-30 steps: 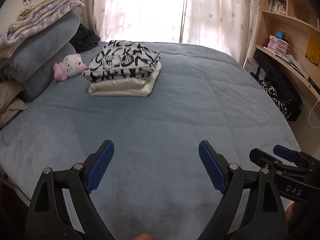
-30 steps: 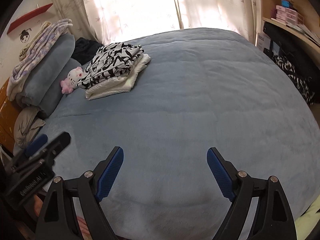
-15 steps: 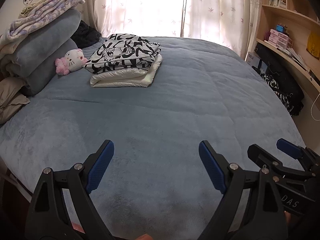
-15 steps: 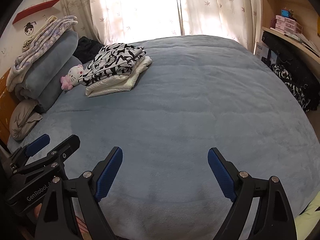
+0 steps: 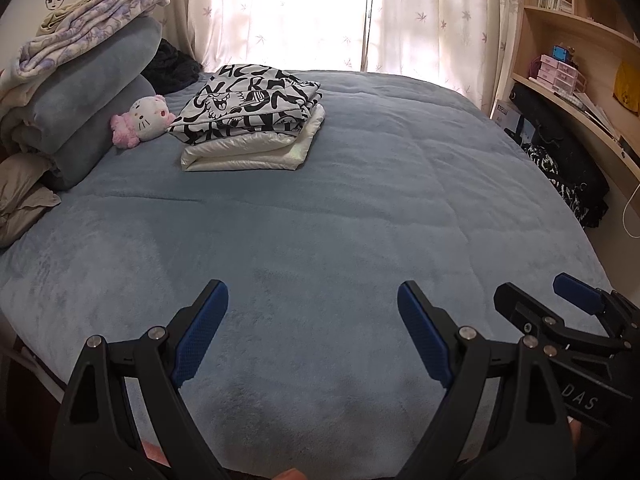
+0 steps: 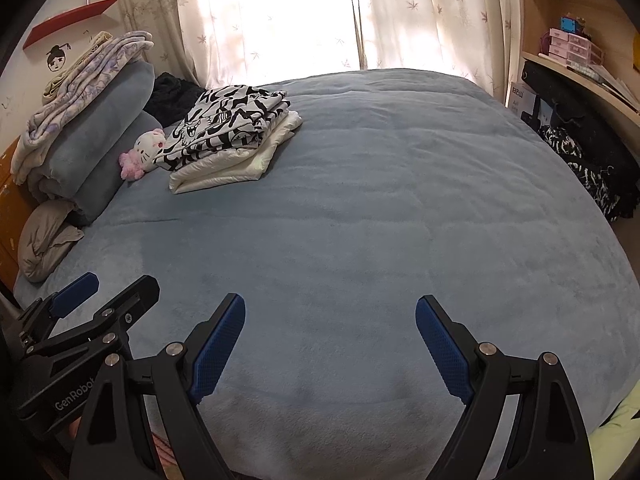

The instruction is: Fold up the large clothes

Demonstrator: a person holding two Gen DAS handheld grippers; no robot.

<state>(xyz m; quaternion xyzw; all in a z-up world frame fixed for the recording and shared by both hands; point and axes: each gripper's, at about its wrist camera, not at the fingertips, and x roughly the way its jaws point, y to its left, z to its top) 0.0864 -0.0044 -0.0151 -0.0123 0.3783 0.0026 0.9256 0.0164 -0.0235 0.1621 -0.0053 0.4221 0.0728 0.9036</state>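
A folded black-and-white patterned garment lies on top of a folded cream garment at the far left of the blue bed. The same stack shows in the right wrist view, patterned garment over the cream one. My left gripper is open and empty over the near edge of the bed. My right gripper is open and empty beside it, and also shows in the left wrist view. The left gripper shows at the lower left of the right wrist view.
A pink-and-white plush cat lies left of the stack, against rolled blue blankets and pillows. Curtains hang behind the bed. Shelves and dark bags stand at the right.
Both grippers have pulled back and tilted up a little, so the bed and stack sit lower and farther in view. Both stay open and empty.
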